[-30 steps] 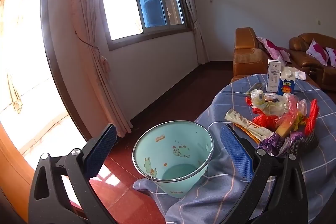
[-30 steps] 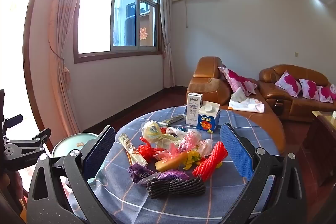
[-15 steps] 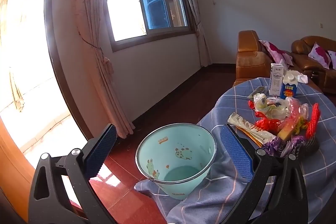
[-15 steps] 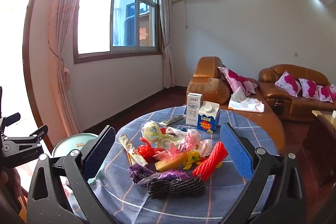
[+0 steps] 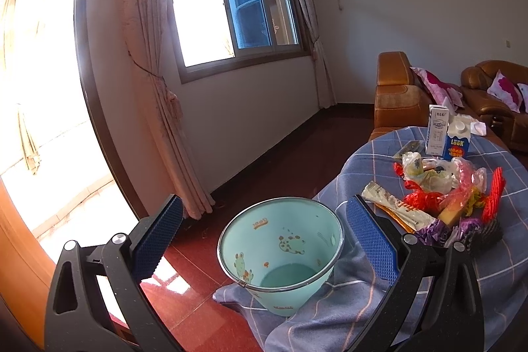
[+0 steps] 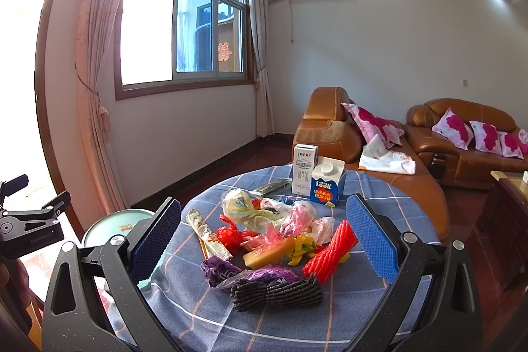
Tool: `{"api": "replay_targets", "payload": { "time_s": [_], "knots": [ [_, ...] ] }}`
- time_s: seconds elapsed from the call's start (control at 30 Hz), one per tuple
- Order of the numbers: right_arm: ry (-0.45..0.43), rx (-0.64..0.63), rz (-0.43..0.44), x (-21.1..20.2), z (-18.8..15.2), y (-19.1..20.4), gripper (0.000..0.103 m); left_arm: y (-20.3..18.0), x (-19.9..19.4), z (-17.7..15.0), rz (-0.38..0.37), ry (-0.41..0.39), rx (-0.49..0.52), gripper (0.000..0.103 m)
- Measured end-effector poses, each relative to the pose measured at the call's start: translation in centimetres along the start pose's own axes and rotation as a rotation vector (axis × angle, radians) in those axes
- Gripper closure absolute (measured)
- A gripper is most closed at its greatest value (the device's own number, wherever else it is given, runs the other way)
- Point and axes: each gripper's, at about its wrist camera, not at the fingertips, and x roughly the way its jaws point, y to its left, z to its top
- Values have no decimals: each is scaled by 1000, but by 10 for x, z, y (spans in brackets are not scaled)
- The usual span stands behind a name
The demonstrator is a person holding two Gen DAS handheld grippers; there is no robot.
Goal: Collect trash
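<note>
A pale green bin (image 5: 280, 253) with cartoon frogs stands at the table's left edge, empty inside; its rim also shows in the right wrist view (image 6: 115, 225). My left gripper (image 5: 264, 240) is open and empty, just above and in front of the bin. A heap of trash lies on the blue checked tablecloth (image 6: 297, 325): red foam net (image 6: 330, 251), black foam net (image 6: 277, 292), purple wrapper (image 6: 221, 269), yellow piece (image 6: 267, 254), long snack wrapper (image 6: 206, 233), plastic bags (image 6: 244, 207). My right gripper (image 6: 264, 236) is open and empty, facing the heap.
Two cartons, a white one (image 6: 304, 169) and a blue one (image 6: 327, 182), stand at the table's far side, with a flat dark packet (image 6: 272, 187) to their left. Brown leather sofas (image 6: 462, 137) lie behind. Window and curtains on the left wall.
The left gripper has risen and tilted slightly, so the bin sits lower and more central in its view. The right gripper has hardly moved.
</note>
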Motion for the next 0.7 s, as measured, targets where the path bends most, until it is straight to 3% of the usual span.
{"api": "replay_targets", "payload": {
  "time_s": [0.7],
  "knots": [
    [1,2,0,0,-1,0,5,6,-1,0,12,-9,-8,6]
  ]
}}
